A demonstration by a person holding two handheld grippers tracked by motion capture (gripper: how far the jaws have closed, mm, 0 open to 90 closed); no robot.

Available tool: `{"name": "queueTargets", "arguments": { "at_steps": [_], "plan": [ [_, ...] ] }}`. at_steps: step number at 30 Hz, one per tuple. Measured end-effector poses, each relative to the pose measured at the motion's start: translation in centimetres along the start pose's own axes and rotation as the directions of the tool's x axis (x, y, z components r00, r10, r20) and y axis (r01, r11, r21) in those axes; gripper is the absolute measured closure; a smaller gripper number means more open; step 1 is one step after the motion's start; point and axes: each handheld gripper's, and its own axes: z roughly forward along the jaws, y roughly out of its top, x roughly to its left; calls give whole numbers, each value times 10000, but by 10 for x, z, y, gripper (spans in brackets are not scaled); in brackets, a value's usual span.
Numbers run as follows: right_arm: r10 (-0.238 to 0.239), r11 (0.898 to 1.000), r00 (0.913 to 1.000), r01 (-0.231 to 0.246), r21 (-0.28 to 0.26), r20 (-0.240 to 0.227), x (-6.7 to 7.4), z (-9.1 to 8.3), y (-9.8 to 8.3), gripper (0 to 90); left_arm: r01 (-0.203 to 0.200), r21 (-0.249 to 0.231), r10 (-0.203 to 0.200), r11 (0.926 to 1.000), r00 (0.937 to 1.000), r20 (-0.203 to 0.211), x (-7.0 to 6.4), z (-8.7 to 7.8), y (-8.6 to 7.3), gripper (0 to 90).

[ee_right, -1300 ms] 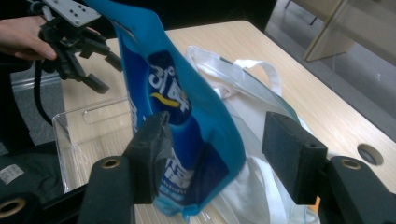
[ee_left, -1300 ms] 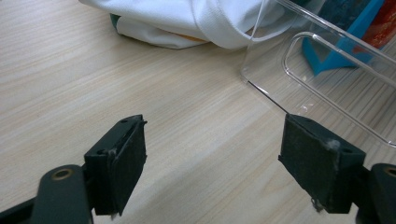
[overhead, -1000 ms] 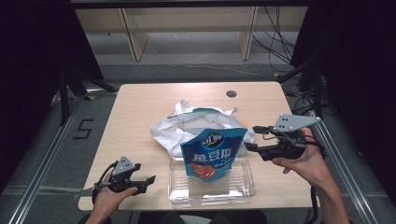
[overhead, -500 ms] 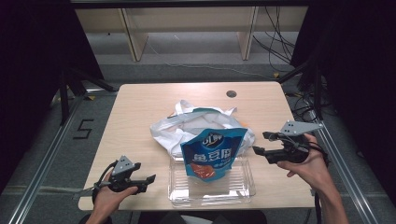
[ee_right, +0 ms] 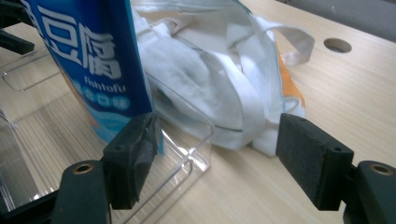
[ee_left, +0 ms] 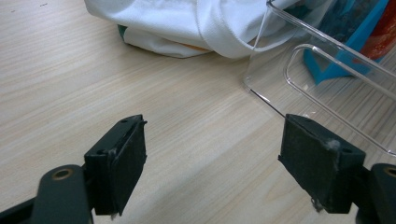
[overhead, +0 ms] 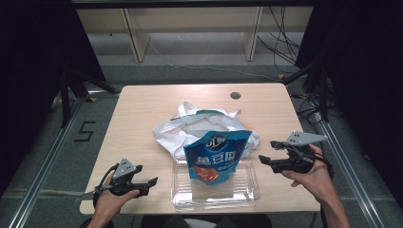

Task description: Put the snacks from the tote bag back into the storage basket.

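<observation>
A blue snack bag (overhead: 216, 159) stands upright in a clear plastic tray (overhead: 214, 202) near the table's front edge. Behind them lies a crumpled white cloth bag (overhead: 176, 130). My right gripper (overhead: 267, 152) hovers just right of the tray, pointing left at it. Its jaws have just been opening and now stand wide with nothing gripped. In the right gripper view the snack bag (ee_right: 88, 60) and a tray corner (ee_right: 196, 135) lie beyond the right gripper (ee_right: 217, 149). My left gripper (overhead: 153, 185) rests open at the front left, and the left gripper view shows the left gripper (ee_left: 212, 158) short of the tray (ee_left: 280, 60).
The wooden table (overhead: 142, 104) has a round cable hole (overhead: 235, 95) at its back right. Cables and shelf legs lie on the floor beyond the table. Bare wood stretches along the table's left side and far edge.
My right gripper has sunk lower beside the tray's right side, and its jaws have spread. The left gripper, snack bag, tray and cloth bag have stayed put.
</observation>
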Motion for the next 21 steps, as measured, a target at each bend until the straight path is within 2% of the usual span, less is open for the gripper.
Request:
{"name": "queueTargets", "arguments": {
  "at_steps": [3, 5, 7, 9, 10, 13, 14, 15, 16, 17, 18, 19, 20, 21],
  "plan": [
    [89, 10000, 10000, -89, 23, 27, -1, 1, -10, 287, 5, -5, -5, 10000, 10000, -11, 0, 1, 0, 218],
    [478, 9989, 9988, -478, 0, 54, -2, 0, -18, 286, 40, -66, -40, 10000, 10000, 9, 0, 0, 0, 218],
    [503, 9987, 9986, -501, -72, 176, -4, -1, -24, 286, -23, -29, 23, 10000, 10000, -19, 0, -1, 0, 218],
    [737, 9973, 9971, -736, -28, 186, -2, -2, -31, 286, -12, -93, 12, 10000, 10000, -5, 0, 0, 0, 218],
    [717, 9974, 9971, -715, -92, 237, -2, -2, -34, 286, -411, 189, 412, 9990, 9992, -7, 2, -2, 0, 218],
    [722, 9974, 9968, -723, 12, 343, 0, -1, -41, 286, -342, 179, 342, 9993, 9994, -15, 2, -2, 0, 218],
    [872, 9962, 9958, -874, 47, 291, 1, -1, -43, 286, 93, -60, -93, 9999, 10000, 3, -1, 1, 0, 218],
    [918, 9958, 9955, -919, 29, 231, 2, -1, -45, 286, 98, -51, -98, 9999, 9999, -28, -1, 0, 0, 217],
    [672, 9977, 9973, -673, 32, 311, 1, -1, -47, 286, -7, -59, 7, 10000, 10000, -23, 0, 0, 0, 218],
    [892, 9960, 9954, -895, 67, 338, 3, -1, -48, 286, 2, -35, -2, 10000, 10000, -50, 0, 0, 0, 218],
    [758, 9971, 9967, -761, 85, 273, 0, -1, -50, 286, -20, -25, 20, 10000, 10000, -68, 0, -1, 0, 218],
    [760, 9971, 9963, -763, 57, 397, 1, -1, -51, 286, -162, -55, 162, 9999, 9999, -51, 0, -1, 0, 218],
    [1002, 9946, 9945, -1009, 220, 313, 3, -1, -53, 286, -320, 132, 321, 9994, 9995, -15, 1, -2, 0, 218],
    [812, 9965, 9957, -819, 148, 442, 2, -1, -54, 286, -343, 179, 343, 9993, 9994, -29, 1, -2, 0, 218]
  ]
}}
